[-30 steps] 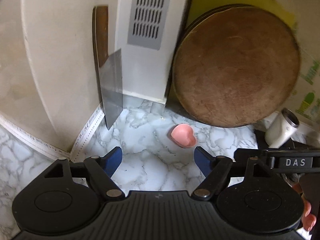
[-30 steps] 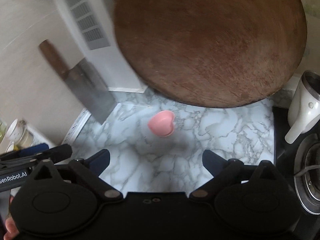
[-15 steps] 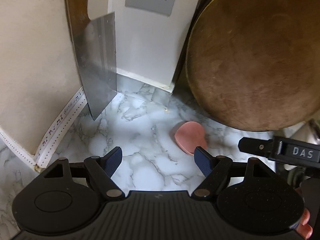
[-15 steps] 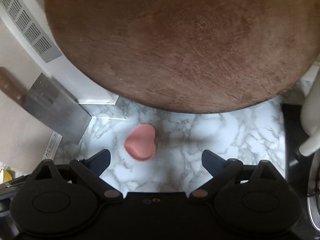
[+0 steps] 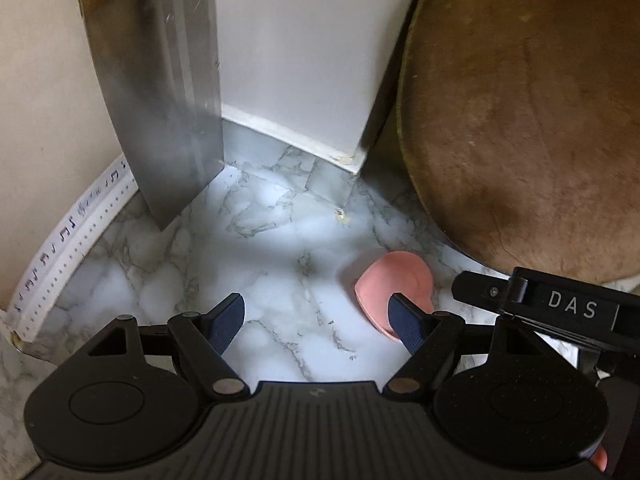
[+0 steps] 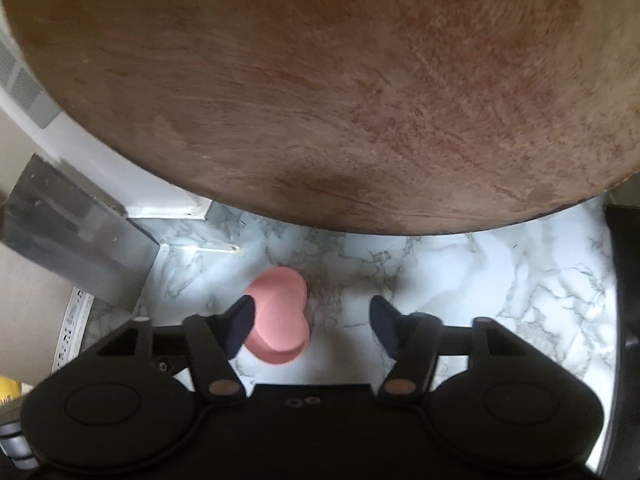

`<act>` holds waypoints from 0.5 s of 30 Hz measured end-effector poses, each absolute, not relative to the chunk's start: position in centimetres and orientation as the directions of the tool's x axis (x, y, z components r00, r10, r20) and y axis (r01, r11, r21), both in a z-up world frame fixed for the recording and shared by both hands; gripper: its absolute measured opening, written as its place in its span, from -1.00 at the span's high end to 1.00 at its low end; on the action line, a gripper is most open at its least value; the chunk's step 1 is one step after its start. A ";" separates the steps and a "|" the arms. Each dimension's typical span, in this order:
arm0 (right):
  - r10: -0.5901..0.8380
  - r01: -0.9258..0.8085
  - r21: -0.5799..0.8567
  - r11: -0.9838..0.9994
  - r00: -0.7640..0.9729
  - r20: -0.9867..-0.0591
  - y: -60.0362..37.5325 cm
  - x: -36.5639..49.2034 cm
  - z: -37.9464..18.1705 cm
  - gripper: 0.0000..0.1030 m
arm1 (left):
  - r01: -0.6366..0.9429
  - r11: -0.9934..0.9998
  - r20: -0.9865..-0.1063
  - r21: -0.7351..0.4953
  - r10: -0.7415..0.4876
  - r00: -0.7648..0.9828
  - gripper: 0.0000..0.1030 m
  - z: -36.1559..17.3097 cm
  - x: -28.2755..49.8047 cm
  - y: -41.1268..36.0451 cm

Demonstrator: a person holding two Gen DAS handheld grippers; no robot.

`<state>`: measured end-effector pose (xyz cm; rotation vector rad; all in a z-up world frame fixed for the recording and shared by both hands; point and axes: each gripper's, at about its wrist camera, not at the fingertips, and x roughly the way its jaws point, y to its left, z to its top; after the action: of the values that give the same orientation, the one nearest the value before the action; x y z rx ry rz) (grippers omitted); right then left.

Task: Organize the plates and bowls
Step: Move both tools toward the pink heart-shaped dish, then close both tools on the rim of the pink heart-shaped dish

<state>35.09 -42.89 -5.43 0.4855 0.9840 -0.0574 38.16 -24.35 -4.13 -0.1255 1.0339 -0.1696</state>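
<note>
The round wooden chopping board [image 6: 320, 88] is the biggest thing here, propped on edge against the wall at the back of the marble tabletop [image 6: 480, 280]. Its lower rim stands near the pink heart-shaped bowl [image 6: 280, 320]. If a gripper pushes too far forward while reaching for the bowl, it could knock the rim and send the heavy board sliding or toppling onto the tabletop.

Next in size is the cleaver [image 5: 168, 100], leaning blade-down against the wall to the left. It looks only propped, so a jolt from the left gripper [image 5: 316, 320] might tip it over.

The bowl itself lies on the tabletop in front of the board. The right gripper [image 6: 310, 324] is spread wide and holds nothing, with its left finger at the bowl's left edge; whether it touches cannot be told. The bowl sits off-centre between the fingers, so closing now would likely shove it sideways or pinch only one lobe, letting the small, smooth piece squirt out. The left gripper is likewise spread and empty, with the bowl partly behind its right finger; the two tools, close together, could collide over it.
</note>
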 end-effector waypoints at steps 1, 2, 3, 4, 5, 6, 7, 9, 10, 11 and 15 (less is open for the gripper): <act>0.171 0.269 0.371 0.889 0.557 -0.813 -42.9 35.3 -5.8 -0.10 | 0.068 0.979 -0.846 -0.193 -0.201 0.494 -0.53 -4.5 38.4 -24.4; 0.173 0.276 0.376 0.885 0.555 -0.814 -43.0 35.4 -6.1 -0.08 | 0.057 0.978 -0.851 -0.200 -0.202 0.485 -0.52 -4.9 38.7 -24.4; 0.177 0.280 0.382 0.881 0.553 -0.814 -43.1 35.4 -6.4 -0.06 | 0.045 0.977 -0.855 -0.207 -0.203 0.477 -0.52 -5.2 38.9 -24.5; 0.183 0.283 0.389 0.877 0.551 -0.814 -43.2 35.5 -6.7 -0.02 | 0.038 0.977 -0.858 -0.212 -0.204 0.472 -0.52 -5.5 39.0 -24.5; 0.190 0.284 0.396 0.873 0.550 -0.813 -43.3 35.6 -6.9 0.01 | 0.033 0.976 -0.859 -0.214 -0.205 0.470 -0.50 -5.8 39.1 -24.6; 0.197 0.283 0.402 0.871 0.547 -0.813 -43.4 35.7 -7.1 0.05 | 0.030 0.976 -0.858 -0.217 -0.205 0.471 -0.41 -6.0 39.3 -24.7; 0.200 0.279 0.402 0.872 0.547 -0.813 -43.4 35.7 -7.3 0.12 | 0.024 0.975 -0.857 -0.222 -0.207 0.472 -0.38 -6.2 39.4 -24.7; 0.202 0.287 0.408 0.867 0.546 -0.813 -43.5 35.8 -7.7 0.15 | 0.002 0.970 -0.857 -0.243 -0.216 0.468 -0.33 -6.6 39.8 -24.6; 0.208 0.283 0.412 0.866 0.545 -0.812 -43.4 35.9 -8.0 0.16 | -0.017 0.967 -0.859 -0.254 -0.217 0.464 -0.31 -6.8 40.0 -24.5; 0.214 0.275 0.413 0.868 0.543 -0.812 -43.4 35.9 -8.1 0.21 | -0.029 0.963 -0.858 -0.268 -0.225 0.461 -0.25 -7.0 40.2 -24.3; 0.229 0.248 0.411 0.877 0.537 -0.812 -43.0 36.0 -8.6 0.29 | -0.049 0.952 -0.859 -0.301 -0.248 0.448 -0.13 -7.7 40.8 -24.2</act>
<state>36.04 -43.03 -8.56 0.5238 1.0172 -0.0116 40.77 -24.20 -7.73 -0.3010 1.1041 -0.1259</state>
